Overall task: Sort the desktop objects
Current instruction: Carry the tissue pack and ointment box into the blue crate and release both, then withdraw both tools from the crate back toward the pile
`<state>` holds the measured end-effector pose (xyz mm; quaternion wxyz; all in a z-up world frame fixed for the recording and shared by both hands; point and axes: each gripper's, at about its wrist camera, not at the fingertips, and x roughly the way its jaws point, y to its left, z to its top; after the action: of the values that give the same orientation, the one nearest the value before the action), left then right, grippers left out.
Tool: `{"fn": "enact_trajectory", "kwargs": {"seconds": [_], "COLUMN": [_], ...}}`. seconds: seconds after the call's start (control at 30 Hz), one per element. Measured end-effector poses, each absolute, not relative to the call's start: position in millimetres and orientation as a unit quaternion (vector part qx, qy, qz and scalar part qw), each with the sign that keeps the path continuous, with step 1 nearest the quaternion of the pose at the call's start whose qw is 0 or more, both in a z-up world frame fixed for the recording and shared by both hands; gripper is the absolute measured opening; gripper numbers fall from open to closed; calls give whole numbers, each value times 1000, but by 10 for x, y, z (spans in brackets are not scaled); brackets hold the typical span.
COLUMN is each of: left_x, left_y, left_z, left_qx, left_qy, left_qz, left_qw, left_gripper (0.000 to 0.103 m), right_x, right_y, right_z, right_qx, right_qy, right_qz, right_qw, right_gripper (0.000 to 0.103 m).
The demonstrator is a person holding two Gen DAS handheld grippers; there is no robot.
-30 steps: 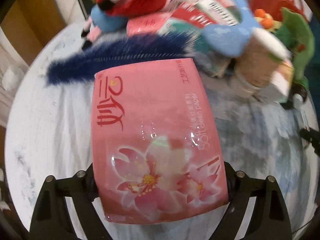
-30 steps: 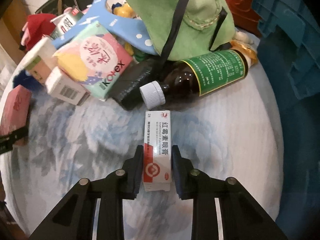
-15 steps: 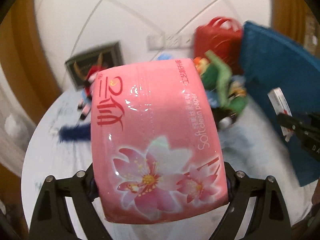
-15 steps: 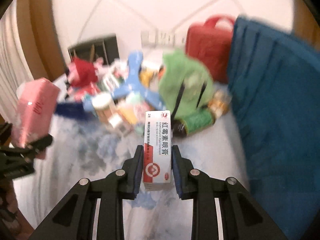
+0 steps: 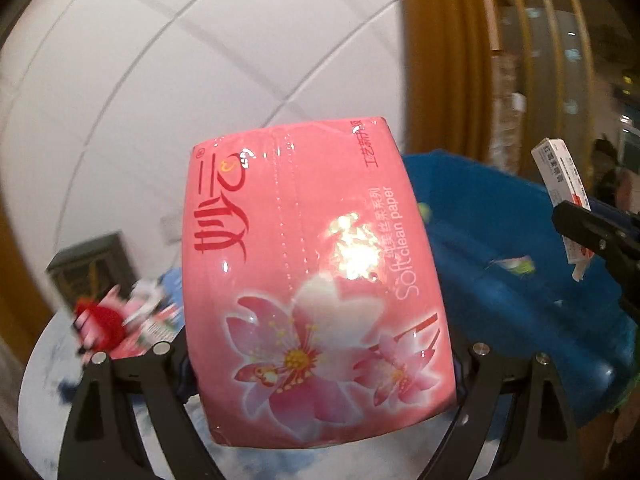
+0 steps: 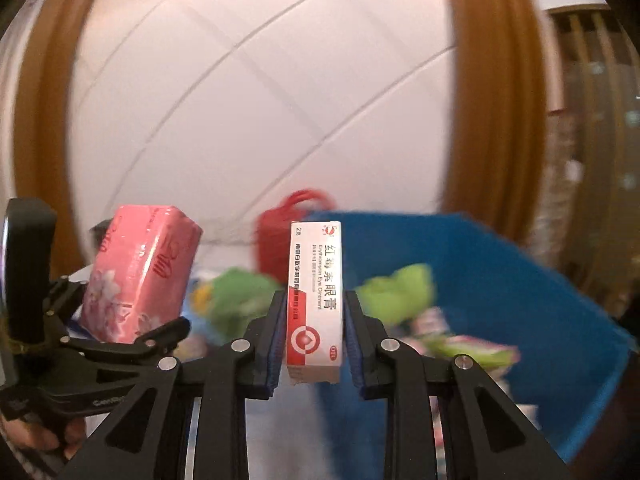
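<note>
— What has changed for you in the last second?

— Both of my loads have come up off the round white-and-blue patterned tabletop [image 5: 60,360]. A second ago they sat low over the clutter; now both views look at the pale panelled wall, with the big blue plastic bin [image 6: 520,300] ahead and to my right. I judge the pick-up is done and the carry to the bin is under way

— What does the left gripper hold?

— My left gripper [image 5: 320,364] is spread wide and clamped on the glossy pink soft pack of tissue paper with the flower print [image 5: 316,280]. The pack sits square between my fingers, its near end gripped on both sides, the rest reaching forward well past the tips

— And the right?

— My right gripper [image 6: 314,332] is nearly closed, pinching the small white-and-red cardboard ointment box [image 6: 315,300]. The box stands upright between the blue pads, its lower part held, its upper half clear above the tips

— Where is the bin from there?

— Beyond both tips, its near wall just forward and right of the box. The blurred red handled bag [image 6: 280,232] stands beyond the box, beside the bin. Neither item is over the opening yet, as far as I can tell
</note>
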<state>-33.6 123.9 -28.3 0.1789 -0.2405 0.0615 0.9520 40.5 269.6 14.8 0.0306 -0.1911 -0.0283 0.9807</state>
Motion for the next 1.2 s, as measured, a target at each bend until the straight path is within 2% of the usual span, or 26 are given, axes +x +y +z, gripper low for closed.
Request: {"fn": "enact_trajectory", "kwargs": {"seconds": [0.3, 0.6, 0.7, 0.73, 0.77, 0.9, 1.1, 1.2], "left_x": [-392, -431, -405, -396, -373, -340, -344, -294], "left_y": [2399, 3026, 3096, 3147, 3142, 3153, 2962, 2794], "left_z": [-112, -146, -148, -139, -138, -119, -84, -59], "left_qx": [-233, -245, -235, -228, -224, -225, -234, -233], "left_qy": [94, 115, 122, 127, 131, 130, 113, 107], "left_qz": [932, 912, 913, 914, 914, 914, 917, 920], "left_qw": [262, 308, 312, 312, 313, 311, 302, 297], "left_gripper": [91, 91, 95, 98, 101, 102, 102, 102], "right_x": [449, 441, 467, 481, 500, 490, 547, 608], "right_y": [3788, 4374, 4481, 4494, 4500, 4548, 4497, 4409], "right_z": [119, 29, -6, -11, -15, -5, 20, 59], "right_qx": [-214, -235, -240, -239, -237, -234, -231, -228], "right_qy": [-2, 5, 12, 11, 10, 4, -1, -6], "right_qz": [967, 954, 951, 951, 950, 950, 949, 950], "right_qw": [141, 186, 194, 197, 200, 206, 215, 215], "right_gripper": [27, 27, 29, 32, 42, 67, 93, 102]}}
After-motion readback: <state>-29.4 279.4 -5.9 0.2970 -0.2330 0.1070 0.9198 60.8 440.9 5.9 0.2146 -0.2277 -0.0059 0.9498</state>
